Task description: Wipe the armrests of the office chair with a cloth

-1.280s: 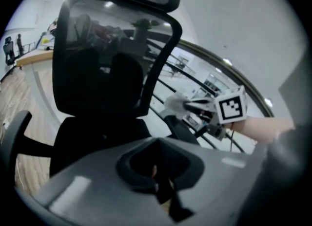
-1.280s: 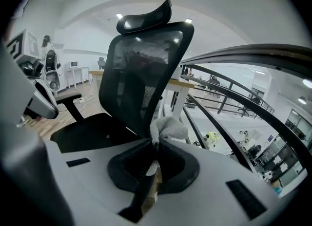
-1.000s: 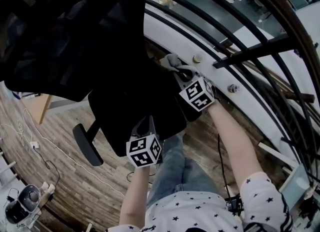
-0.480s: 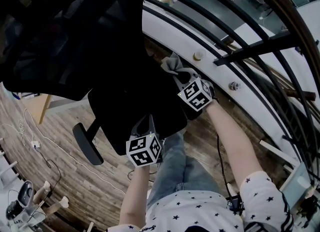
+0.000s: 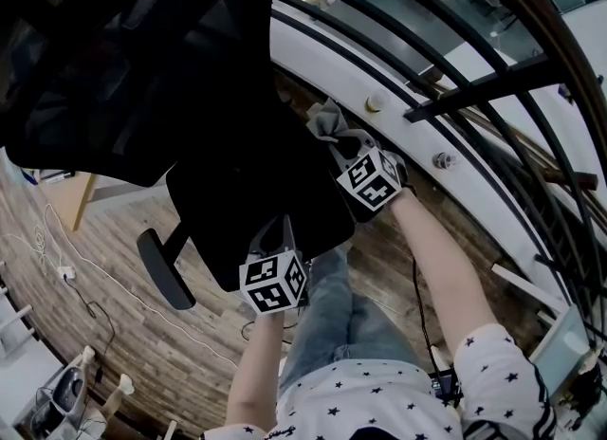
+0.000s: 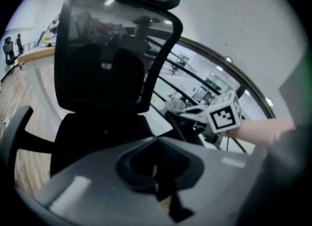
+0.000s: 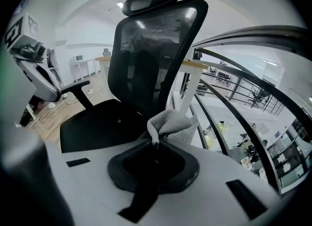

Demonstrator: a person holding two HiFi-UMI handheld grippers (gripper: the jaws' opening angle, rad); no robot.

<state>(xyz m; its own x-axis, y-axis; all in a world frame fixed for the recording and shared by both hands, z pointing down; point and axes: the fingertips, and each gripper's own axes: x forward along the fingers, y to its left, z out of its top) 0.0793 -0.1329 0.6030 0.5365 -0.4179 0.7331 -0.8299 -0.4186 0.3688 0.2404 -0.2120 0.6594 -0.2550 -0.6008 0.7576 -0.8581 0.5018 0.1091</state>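
Right hand-held gripper clamped on grey cloth. Cloth at right edge of chair, just beside railing. Left hand-held gripper jaws together, empty, over seat front. Left armrest at 8 o'clock from cloth, well apart, long axis 11-to-5; left hand-held gripper nearer. Right armrest probably under cloth, hidden.

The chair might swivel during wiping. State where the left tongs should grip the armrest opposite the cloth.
Probably mid-pad on the armrest, across its narrow width, coming from above: it is a long slim bar lying roughly level, clear on both sides.
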